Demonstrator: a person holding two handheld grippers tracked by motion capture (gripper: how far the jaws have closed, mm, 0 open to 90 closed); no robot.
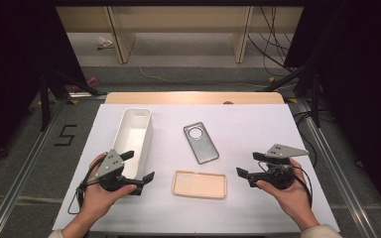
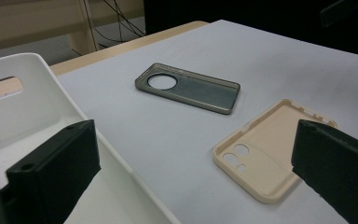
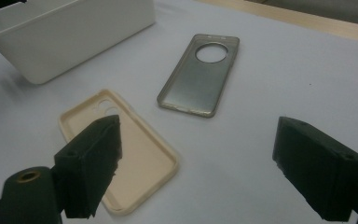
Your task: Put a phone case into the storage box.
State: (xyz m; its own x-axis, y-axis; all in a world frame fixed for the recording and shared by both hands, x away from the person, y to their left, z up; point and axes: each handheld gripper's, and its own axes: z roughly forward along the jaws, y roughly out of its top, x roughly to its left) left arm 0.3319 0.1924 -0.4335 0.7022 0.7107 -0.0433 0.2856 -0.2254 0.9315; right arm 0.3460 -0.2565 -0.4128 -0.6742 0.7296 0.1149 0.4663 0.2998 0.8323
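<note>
White sheet (image 1: 258, 129) covers the table, dark floor & cables behind. Left gripper (image 1: 140, 167) and right gripper (image 1: 250, 165): jaws spread wide on both, nothing between them. 2 phone cases, 1 white bin (image 1: 135, 135). Beige case (image 1: 199, 184) lies flat, hollow side up, between the two grippers, long axis running from one to the other, camera holes toward left jaws. Grey case (image 1: 201, 143) lies beyond it, round hole at far end. In left gripper view the bin is cut off by frame & near jaw
</note>
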